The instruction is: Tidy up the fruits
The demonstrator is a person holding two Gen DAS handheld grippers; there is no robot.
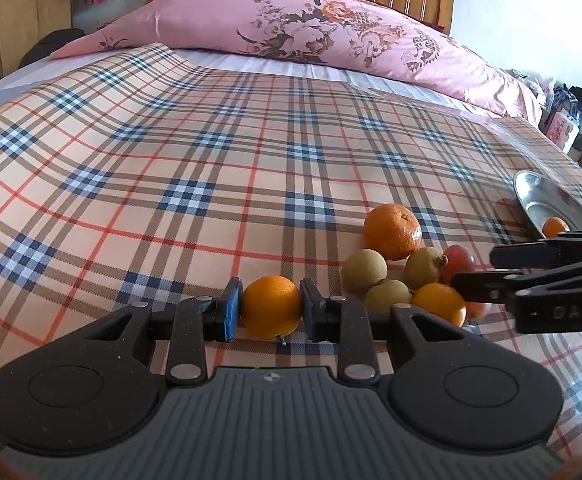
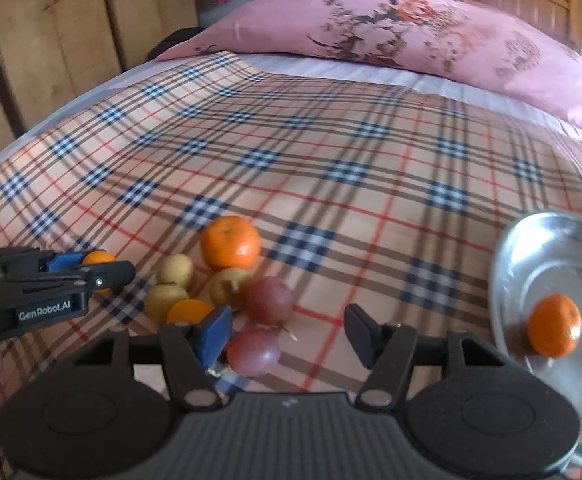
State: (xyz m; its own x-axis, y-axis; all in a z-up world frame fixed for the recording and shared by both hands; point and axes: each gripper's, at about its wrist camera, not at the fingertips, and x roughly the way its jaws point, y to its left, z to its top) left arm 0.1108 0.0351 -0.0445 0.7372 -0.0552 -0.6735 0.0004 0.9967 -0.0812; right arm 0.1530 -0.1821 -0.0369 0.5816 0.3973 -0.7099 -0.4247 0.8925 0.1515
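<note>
Fruit lies in a loose cluster on the checked bedspread, near the front edge of the bed. The left gripper has its fingers clamped on a small orange, which sits at the left end of the cluster, apart from the rest. Whether it still rests on the cloth cannot be told.

The right gripper has its fingers apart, nothing pressed between them. A red fruit lies just beside the blue pad of its left finger (touching or a hair off, hard to say). A second red fruit, three yellow-green fruits and a large orange crowd just behind. A metal plate to the right holds one orange already.

Risks, as judged from here:
- The bed is soft and the cloth smooth; round fruit nudged by a finger may roll, possibly off the near edge.
- The red fruit sits off-centre in the right gripper's gap. Closing there could squirt it sideways into its neighbours.
- The two grippers work close together; crossing toward the plate, the left could knock the right or sweep the pile.
- The plate on a soft mattress may tip or let a dropped orange roll out.
- A hard pinch could bruise soft fruit.
</note>
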